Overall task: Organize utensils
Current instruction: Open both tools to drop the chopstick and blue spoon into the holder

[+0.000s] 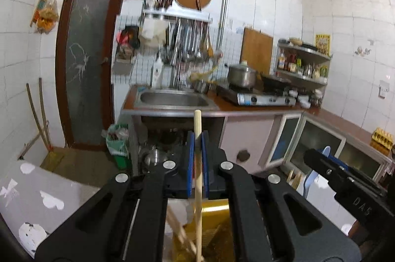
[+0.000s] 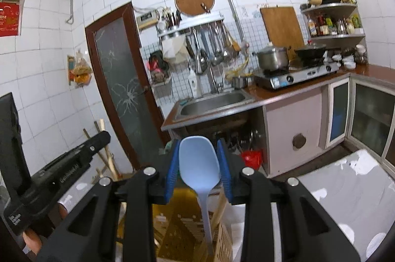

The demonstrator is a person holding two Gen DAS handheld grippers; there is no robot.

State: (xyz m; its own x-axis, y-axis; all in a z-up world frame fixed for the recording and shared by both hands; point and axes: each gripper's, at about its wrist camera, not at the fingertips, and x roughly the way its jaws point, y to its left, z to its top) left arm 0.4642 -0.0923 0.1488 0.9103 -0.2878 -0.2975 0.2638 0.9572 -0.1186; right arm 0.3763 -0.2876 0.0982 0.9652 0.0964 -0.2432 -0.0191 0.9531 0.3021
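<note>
Both wrist views, utensils lifted above the sorting area. Our left gripper (image 1: 197, 153) has its blue pads (image 1: 189, 163) pressed onto a single wooden chopstick (image 1: 197, 128), which stands nearly upright between them with its upper end rising above the fingertips. Our right gripper (image 2: 199, 163) flanks the bowl of a pale blue spoon (image 2: 198, 163); its pads (image 2: 172, 170) lie just beside the bowl's two edges, and we judge them to be pinching it, though actual contact cannot be confirmed. The spoon's handle hangs down toward a yellow holder (image 2: 177, 220) below, beside a slatted wooden piece (image 2: 222, 237). A second loose stick (image 1: 180, 232) lies tilted near the lower end of the held chopstick, over the same yellow holder (image 1: 214, 210).

Risks, as we judge them. The chopstick is thin, smooth and held at one narrow band, so it could pivot or slide through the pads if its lower end strikes the loose stick or the holder's rim. The spoon is gripped across a curved, tapering bowl; any tightening could squeeze it upward and out. The two grippers work close together, so a careless lowering could knock one against the other. The patterned cloth-covered table (image 2: 345, 187) offers no edge to stop a dropped utensil.
</note>
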